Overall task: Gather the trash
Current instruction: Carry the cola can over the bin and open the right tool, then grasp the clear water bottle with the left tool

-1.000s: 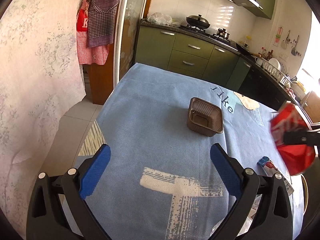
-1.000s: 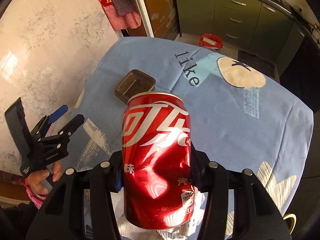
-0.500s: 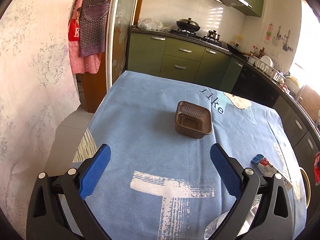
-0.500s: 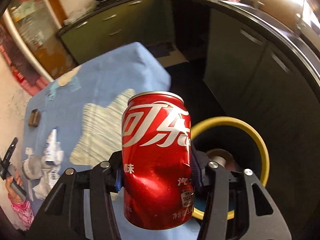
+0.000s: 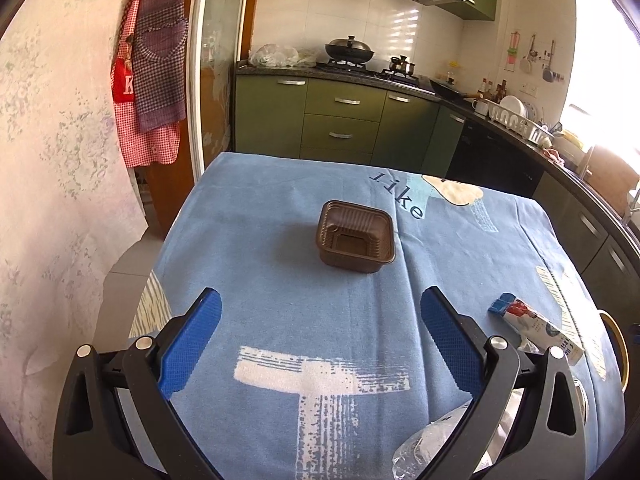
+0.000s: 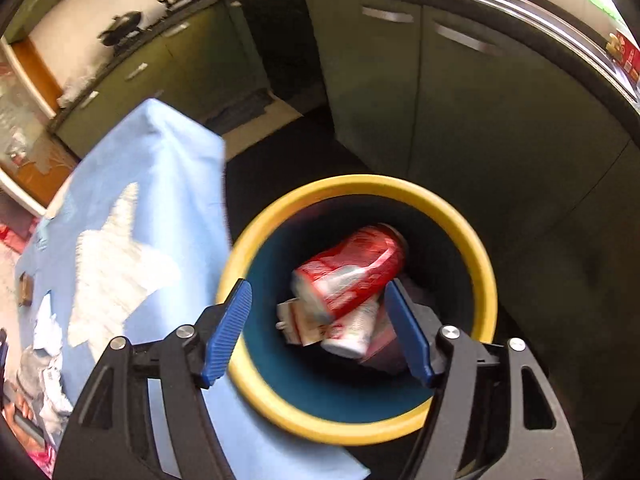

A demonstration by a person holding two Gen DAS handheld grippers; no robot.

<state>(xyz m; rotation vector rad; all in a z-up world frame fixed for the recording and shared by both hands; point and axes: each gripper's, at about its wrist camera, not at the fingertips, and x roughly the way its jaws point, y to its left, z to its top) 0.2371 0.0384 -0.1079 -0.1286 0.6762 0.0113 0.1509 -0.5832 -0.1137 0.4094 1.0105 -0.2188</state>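
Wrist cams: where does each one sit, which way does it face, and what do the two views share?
Left wrist: on the left tongs, angled down over the blue tablecloth toward the brown tray and the kitchen cabinets; only its own open blue-padded fingers show.
Right wrist: on the right tongs, looking steeply down into the yellow-rimmed bin with the red can inside; its jaws have just been opening, nothing gripped.
Shared: tablecloth, brown tray, bin rim, green cabinets.

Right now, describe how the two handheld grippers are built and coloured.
Both look alike. The left gripper has black skeletal plastic arms with triangular cut-outs, silver round pivot bolts, and long blue fingers with a finely ribbed grip surface. The right gripper has the same black frame, silver bolts and ribbed blue pads. No cables show.
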